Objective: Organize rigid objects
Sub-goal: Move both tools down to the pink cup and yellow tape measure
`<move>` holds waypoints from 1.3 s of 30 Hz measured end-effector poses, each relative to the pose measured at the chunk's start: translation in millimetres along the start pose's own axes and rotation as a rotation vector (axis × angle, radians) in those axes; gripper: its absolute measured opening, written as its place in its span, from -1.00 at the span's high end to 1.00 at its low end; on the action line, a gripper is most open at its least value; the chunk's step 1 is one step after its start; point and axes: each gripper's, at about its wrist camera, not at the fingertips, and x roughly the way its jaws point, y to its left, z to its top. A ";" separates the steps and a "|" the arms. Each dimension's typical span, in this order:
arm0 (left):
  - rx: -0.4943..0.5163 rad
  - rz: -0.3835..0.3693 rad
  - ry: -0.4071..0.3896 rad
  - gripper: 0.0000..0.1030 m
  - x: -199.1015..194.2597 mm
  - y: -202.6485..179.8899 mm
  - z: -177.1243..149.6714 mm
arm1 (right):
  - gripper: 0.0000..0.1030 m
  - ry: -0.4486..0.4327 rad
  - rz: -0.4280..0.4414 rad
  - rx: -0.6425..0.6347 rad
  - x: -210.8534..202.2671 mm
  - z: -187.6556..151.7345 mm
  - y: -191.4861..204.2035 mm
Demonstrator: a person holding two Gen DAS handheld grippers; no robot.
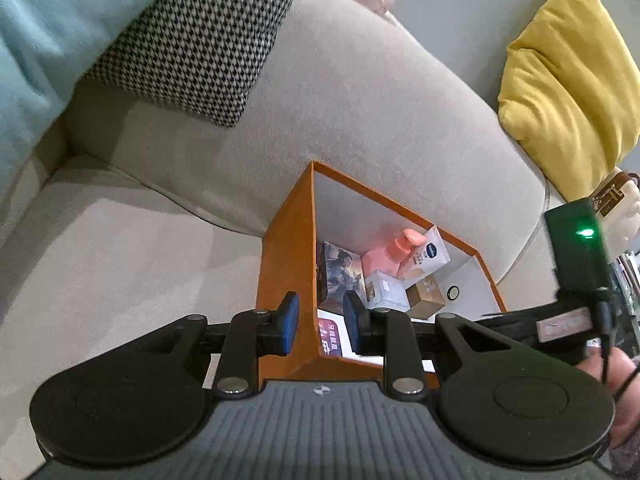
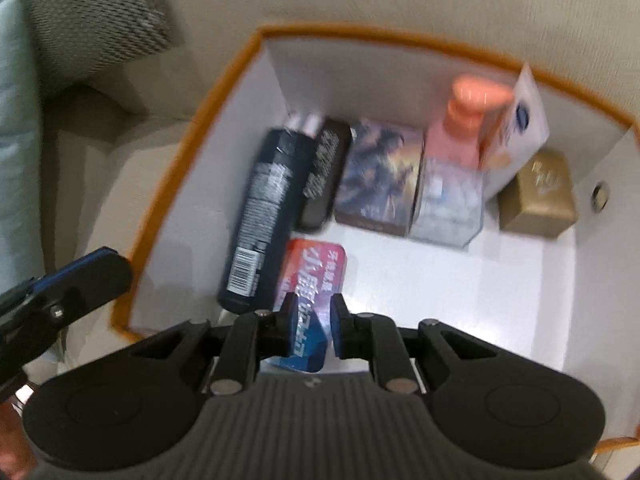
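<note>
R tongs (image 2: pixel 314 322): jaws nearly closed, pads pressed on both sides of the red-blue pack (image 2: pixel 316 268), low at the near-left of the orange box (image 1: pixel 280 280). L tongs (image 1: pixel 321 318): jaws narrow, one pad outside and one inside the box's left wall near the front corner; can't tell if the pads actually bite the wall

Only the R cam sees the whole box floor. A dark can (image 2: pixel 260 220) lies along the left wall and touches the pack. Across the back, left to right: black case (image 2: pixel 324 176), picture box (image 2: pixel 380 176), clear box (image 2: pixel 448 204) w/ a pink pump bottle (image 2: pixel 464 120) behind it, a white carton (image 2: pixel 520 128) leaning on the far wall, a gold box (image 2: pixel 540 196) near the right wall. R cam is blurred, so labels are unreadable. It also catches one L finger (image 2: pixel 80 276) outside the left wall

Only the L cam shows the setting. The box sits on a beige sofa (image 1: pixel 360 100) seat, back against the backrest. A houndstooth cushion (image 1: pixel 200 40) and a light-blue cushion (image 1: pixel 32 40) are upper left, a yellow cushion (image 1: pixel 568 72) upper right, and a person's hand (image 1: pixel 624 392) is at the right edge. The can and black case are hidden here

Room: the front-right half of the box floor is bare white, and the sofa seat left of the box is open
</note>
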 end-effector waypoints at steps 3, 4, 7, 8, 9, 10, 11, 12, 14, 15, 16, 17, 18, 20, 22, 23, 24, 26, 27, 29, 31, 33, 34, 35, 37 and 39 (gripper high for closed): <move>0.021 0.000 -0.018 0.44 -12.6 -5.7 -6.0 | 0.65 -0.079 -0.013 -0.051 -24.0 -10.0 3.4; 0.029 -0.001 -0.022 0.44 -16.9 -7.8 -8.4 | 0.65 -0.100 -0.020 -0.062 -28.5 -12.2 5.7; 0.049 -0.003 -0.032 0.45 -28.7 -15.0 -15.1 | 0.65 -0.159 -0.024 -0.092 -45.5 -25.7 10.2; 0.055 -0.004 -0.035 0.45 -32.2 -17.2 -17.5 | 0.65 -0.184 -0.021 -0.102 -52.7 -30.2 10.9; 0.064 -0.007 -0.038 0.45 -36.0 -20.1 -20.4 | 0.65 -0.212 -0.021 -0.107 -60.3 -35.5 11.7; 0.076 -0.009 -0.040 0.45 -40.1 -23.6 -23.8 | 0.65 -0.238 -0.024 -0.108 -64.7 -39.4 14.0; 0.088 -0.010 -0.039 0.45 -42.8 -26.3 -26.6 | 0.65 -0.271 -0.021 -0.115 -73.6 -46.1 15.5; 0.102 -0.010 -0.038 0.45 -45.5 -29.2 -29.7 | 0.65 -0.300 -0.016 -0.121 -82.9 -53.2 17.8; 0.121 -0.017 -0.035 0.45 -51.1 -35.0 -37.3 | 0.62 -0.355 -0.012 -0.135 -98.7 -70.3 19.9; 0.128 -0.024 -0.030 0.45 -53.7 -38.3 -42.3 | 0.53 -0.376 -0.009 -0.144 -107.0 -79.8 20.3; 0.134 -0.031 -0.023 0.45 -55.2 -40.9 -46.3 | 0.47 -0.399 -0.007 -0.151 -112.8 -90.3 20.5; 0.141 -0.040 -0.012 0.45 -55.8 -44.3 -50.6 | 0.43 -0.417 -0.008 -0.158 -117.2 -100.0 20.1; 0.147 -0.049 0.000 0.45 -56.0 -46.8 -55.8 | 0.41 -0.430 -0.012 -0.164 -120.9 -110.4 19.2; 0.153 -0.057 0.033 0.45 -53.5 -51.5 -66.3 | 0.33 -0.438 -0.032 -0.155 -123.1 -131.6 15.6; 0.152 -0.079 0.068 0.45 -49.0 -55.1 -77.6 | 0.27 -0.426 -0.048 -0.124 -119.8 -150.1 7.3; 0.145 -0.096 0.081 0.45 -47.5 -56.0 -82.7 | 0.20 -0.423 -0.063 -0.106 -116.8 -160.4 2.0; 0.139 -0.120 0.094 0.45 -44.2 -57.0 -88.8 | 0.17 -0.418 -0.083 -0.092 -113.1 -169.8 -3.4; 0.141 -0.146 0.107 0.45 -40.6 -58.9 -99.6 | 0.17 -0.394 -0.127 -0.046 -102.1 -186.2 -16.7; 0.146 -0.154 0.113 0.45 -37.9 -60.5 -105.4 | 0.17 -0.385 -0.140 -0.024 -98.2 -194.2 -23.5; 0.143 -0.173 0.142 0.45 -32.1 -62.9 -115.2 | 0.17 -0.360 -0.191 0.019 -88.7 -208.6 -38.1; 0.140 -0.187 0.175 0.45 -23.1 -66.2 -122.9 | 0.17 -0.346 -0.239 0.042 -83.8 -220.7 -51.2; 0.152 -0.192 0.199 0.45 -14.2 -72.2 -129.0 | 0.17 -0.338 -0.263 0.076 -81.3 -228.8 -65.9; 0.160 -0.193 0.213 0.45 -9.3 -76.0 -130.6 | 0.17 -0.338 -0.267 0.096 -80.2 -233.0 -74.4; 0.170 -0.195 0.227 0.45 -3.8 -81.0 -132.3 | 0.16 -0.336 -0.271 0.120 -78.9 -235.1 -82.3; 0.200 -0.197 0.255 0.45 7.7 -91.8 -135.8 | 0.15 -0.337 -0.270 0.162 -76.8 -237.7 -95.0; 0.227 -0.199 0.270 0.45 15.6 -101.3 -140.7 | 0.13 -0.339 -0.263 0.185 -74.3 -239.0 -105.0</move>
